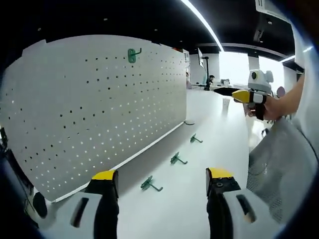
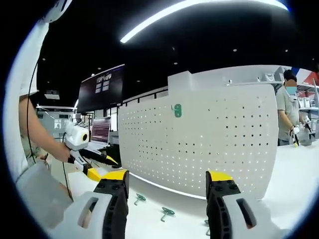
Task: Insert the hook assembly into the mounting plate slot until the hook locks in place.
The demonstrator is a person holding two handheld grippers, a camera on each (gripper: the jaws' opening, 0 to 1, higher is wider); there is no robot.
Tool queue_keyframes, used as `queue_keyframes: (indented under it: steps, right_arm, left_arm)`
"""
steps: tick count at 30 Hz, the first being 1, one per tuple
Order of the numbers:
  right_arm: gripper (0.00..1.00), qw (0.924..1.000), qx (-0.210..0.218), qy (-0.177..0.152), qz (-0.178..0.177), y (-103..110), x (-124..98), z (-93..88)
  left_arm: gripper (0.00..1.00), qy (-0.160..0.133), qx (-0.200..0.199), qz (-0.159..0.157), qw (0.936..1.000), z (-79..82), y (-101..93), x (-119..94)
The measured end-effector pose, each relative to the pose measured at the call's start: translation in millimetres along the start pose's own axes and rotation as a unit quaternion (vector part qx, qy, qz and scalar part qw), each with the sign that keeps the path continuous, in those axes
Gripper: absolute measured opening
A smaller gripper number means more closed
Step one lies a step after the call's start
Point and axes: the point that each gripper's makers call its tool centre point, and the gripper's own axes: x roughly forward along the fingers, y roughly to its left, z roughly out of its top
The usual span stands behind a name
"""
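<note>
In the left gripper view the left gripper [image 1: 163, 180] is pointing forward over the white table [image 1: 214, 124], angled along the pegboard [image 1: 94, 109], which is standing upright on that table. Its two yellow-tipped jaws are standing wide apart, holding nothing and touching nothing. The right gripper [image 1: 224, 91] is showing in this view, far from the pegboard's near end, held up above the table by a hand [image 1: 276, 107] with a bare forearm reaching in from the side; whether its jaws are parted I cannot tell from here.

In the right gripper view the right gripper [image 2: 164, 180] is facing the pegboard [image 2: 199, 144] nearly square on, jaws spread wide and empty. The left gripper [image 2: 102, 167] is showing beside the pegboard's edge, gripped in the person's other hand [image 2: 62, 154].

Four green hooks are showing in the left gripper view. One mounted hook [image 1: 132, 55] is sitting high on the pegboard, near its top edge. Three loose hooks are lying in a row on the table just in front of the pegboard's foot: a nearest hook [image 1: 148, 184], a middle hook [image 1: 176, 159] and a farthest hook [image 1: 195, 139]. A second person [image 2: 288, 112] is standing behind the pegboard's far end.
</note>
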Motion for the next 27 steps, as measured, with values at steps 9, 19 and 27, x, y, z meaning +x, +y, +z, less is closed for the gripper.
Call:
queue_keyframes:
  steps: [9, 19, 27]
  right_arm:
    - [0.6, 1.0, -0.001, 0.002, -0.004, -1.6, -0.3, -0.3]
    - [0.59, 0.9999, -0.002, 0.0, -0.013, -6.3, -1.8, 0.1]
    - [0.59, 0.9998, -0.004, -0.003, -0.017, -8.3, -2.6, 1.5]
  left_arm:
    - [0.71, 0.04, 0.025, -0.026, 0.9986, -11.5, 5.8, 11.4]
    - [0.69, 0.079, 0.054, -0.06, 0.9936, -18.9, 8.1, 27.1]
    - [0.67, 0.117, 0.079, -0.093, 0.9855, -30.8, 8.4, 39.4]
